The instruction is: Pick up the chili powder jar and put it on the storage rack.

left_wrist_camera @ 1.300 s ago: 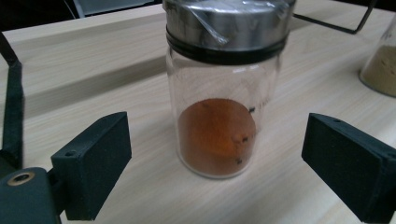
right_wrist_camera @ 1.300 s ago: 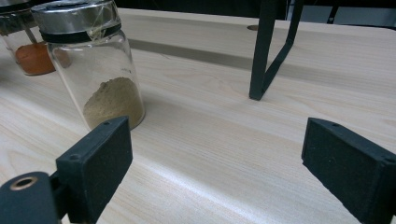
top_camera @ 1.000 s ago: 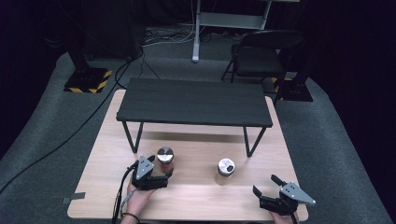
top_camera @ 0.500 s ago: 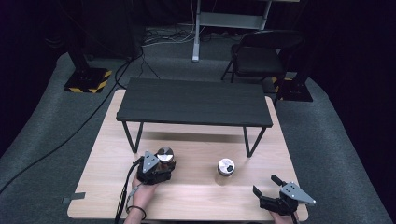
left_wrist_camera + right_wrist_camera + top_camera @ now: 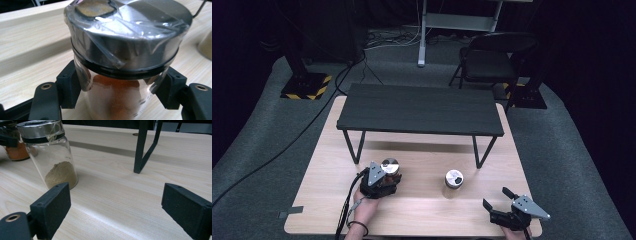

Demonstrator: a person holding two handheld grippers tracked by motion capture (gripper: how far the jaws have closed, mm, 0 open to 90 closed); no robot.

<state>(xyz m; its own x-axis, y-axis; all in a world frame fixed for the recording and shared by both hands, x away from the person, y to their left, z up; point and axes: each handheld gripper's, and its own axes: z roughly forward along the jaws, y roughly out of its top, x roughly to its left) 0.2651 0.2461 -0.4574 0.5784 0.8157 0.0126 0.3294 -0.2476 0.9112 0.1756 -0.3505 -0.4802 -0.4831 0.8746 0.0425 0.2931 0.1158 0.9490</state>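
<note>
Two spice jars on the wooden table (image 5: 327,165) — the left one is being gripped.

Left gripper (image 5: 379,181) has just been closing its jaws and is now pressing both pads against the glass of the orange-powder jar (image 5: 125,75), which is standing near the black shelf's (image 5: 419,110) front left leg. Step in hand looks like the grasp itself; next move likely calls for a straight, steady lift. Right gripper (image 5: 115,205) is waiting with jaws apart — the tan-powder jar (image 5: 53,157) is standing just ahead, untouched. Count: two jars, two grippers, one shelf.
</note>
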